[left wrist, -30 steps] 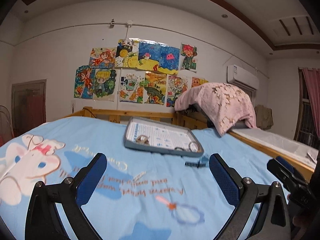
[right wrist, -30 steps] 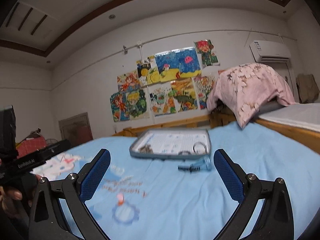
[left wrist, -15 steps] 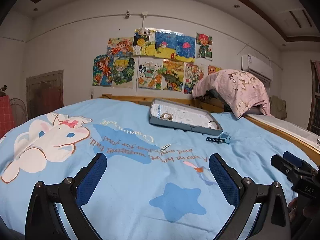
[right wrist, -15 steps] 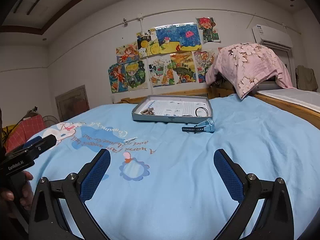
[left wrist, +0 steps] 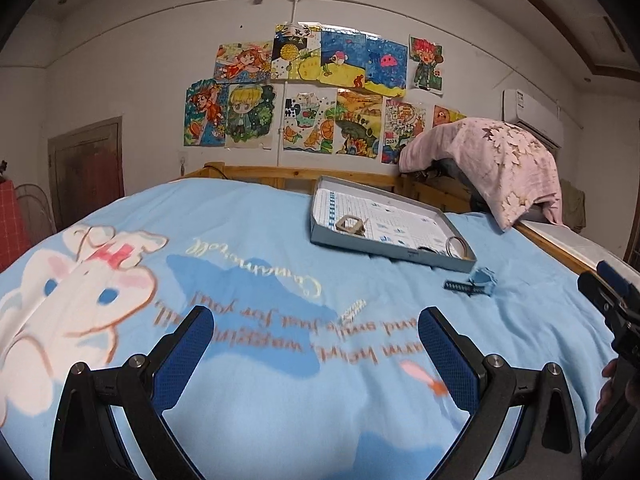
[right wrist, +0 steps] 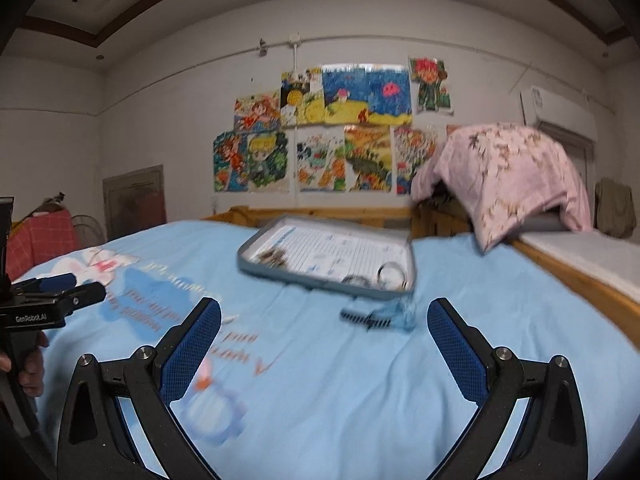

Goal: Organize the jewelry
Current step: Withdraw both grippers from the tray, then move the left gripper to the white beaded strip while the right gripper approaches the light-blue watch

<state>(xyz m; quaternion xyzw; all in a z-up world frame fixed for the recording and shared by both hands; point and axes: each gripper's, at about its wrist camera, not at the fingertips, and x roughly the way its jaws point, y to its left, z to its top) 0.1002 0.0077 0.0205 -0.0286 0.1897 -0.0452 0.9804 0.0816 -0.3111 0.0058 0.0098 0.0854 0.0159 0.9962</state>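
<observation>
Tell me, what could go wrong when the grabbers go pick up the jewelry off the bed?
The small silvery clip lies flat on the soft blanket, so fingers might pinch fabric instead. The blue watch sits close against the tray; reaching for it could bump the tray and shift the ring inside.

Drawings (left wrist: 312,92) on white, perhaps plastered, wall (left wrist: 120,80)
</observation>
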